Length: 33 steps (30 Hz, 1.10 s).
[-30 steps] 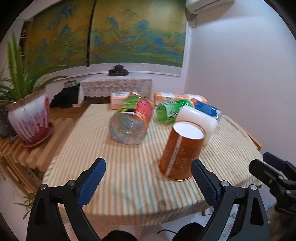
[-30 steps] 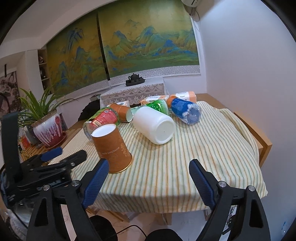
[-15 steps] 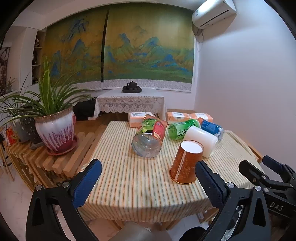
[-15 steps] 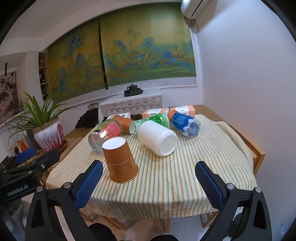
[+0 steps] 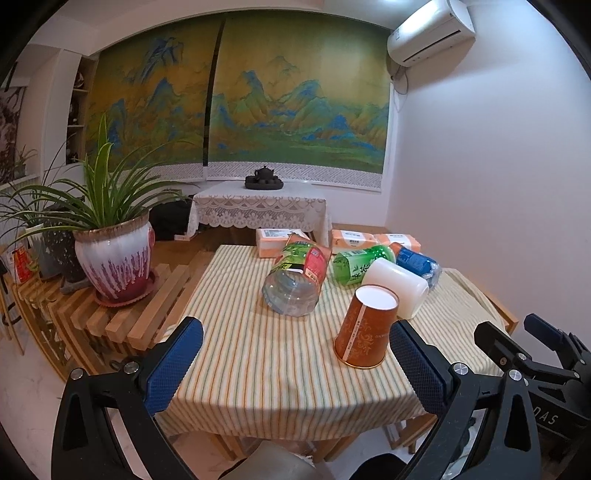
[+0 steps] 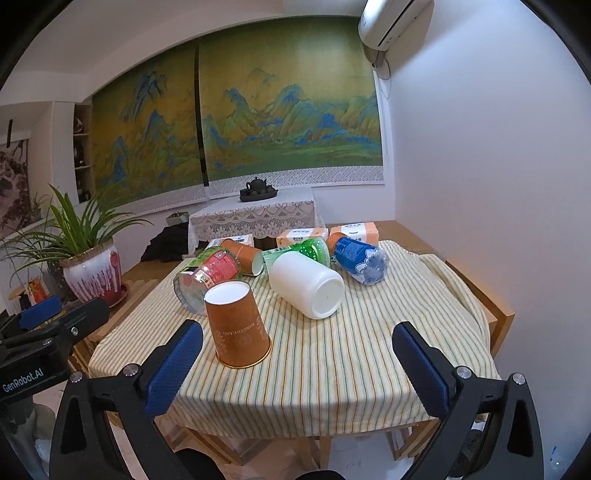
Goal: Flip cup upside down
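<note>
I cannot see the mouth of the brown cup [image 6: 238, 326], because it sits face down on the striped cloth [image 6: 332, 369]. From my left camera, the second brown cup [image 6: 240, 254] lying at the back is almost all hidden behind the clear bottle [image 5: 295, 277]. The green bottle [image 5: 356, 264] is partly covered by the white jar [image 5: 397, 286]. The words on the bottle labels are too small for me to read. The air conditioner [image 6: 393, 18] is cut off by the top edge of my right camera. The black bundle [image 6: 166, 243] on the floor is too dark to tell what it is.
</note>
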{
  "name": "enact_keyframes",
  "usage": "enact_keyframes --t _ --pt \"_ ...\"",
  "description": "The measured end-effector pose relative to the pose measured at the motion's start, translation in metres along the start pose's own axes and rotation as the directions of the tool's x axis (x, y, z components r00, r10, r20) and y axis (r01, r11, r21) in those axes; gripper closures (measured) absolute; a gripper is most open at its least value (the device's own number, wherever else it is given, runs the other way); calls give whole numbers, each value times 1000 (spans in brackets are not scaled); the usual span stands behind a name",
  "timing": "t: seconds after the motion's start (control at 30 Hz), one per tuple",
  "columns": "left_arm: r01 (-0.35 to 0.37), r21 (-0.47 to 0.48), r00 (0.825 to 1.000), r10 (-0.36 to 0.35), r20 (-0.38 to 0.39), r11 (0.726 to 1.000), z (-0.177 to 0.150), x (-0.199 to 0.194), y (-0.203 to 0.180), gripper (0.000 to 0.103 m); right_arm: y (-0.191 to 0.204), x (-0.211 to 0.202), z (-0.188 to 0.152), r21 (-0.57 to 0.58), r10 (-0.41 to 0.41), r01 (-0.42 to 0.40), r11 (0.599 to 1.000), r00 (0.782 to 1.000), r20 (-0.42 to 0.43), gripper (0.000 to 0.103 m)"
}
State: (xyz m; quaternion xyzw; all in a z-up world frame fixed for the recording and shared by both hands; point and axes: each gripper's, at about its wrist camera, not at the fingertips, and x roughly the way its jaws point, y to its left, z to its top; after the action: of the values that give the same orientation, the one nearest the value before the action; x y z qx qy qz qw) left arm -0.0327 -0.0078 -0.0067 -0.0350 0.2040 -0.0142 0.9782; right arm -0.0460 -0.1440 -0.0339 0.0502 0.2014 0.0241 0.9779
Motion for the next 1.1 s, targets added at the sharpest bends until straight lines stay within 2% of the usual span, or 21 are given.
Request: enact_keyframes --t 1.1 --pt "6 7 1000 -6 -1 1000 3 1 -6 1 -3 -1 0 7 -5 5 1000 1000 12 2"
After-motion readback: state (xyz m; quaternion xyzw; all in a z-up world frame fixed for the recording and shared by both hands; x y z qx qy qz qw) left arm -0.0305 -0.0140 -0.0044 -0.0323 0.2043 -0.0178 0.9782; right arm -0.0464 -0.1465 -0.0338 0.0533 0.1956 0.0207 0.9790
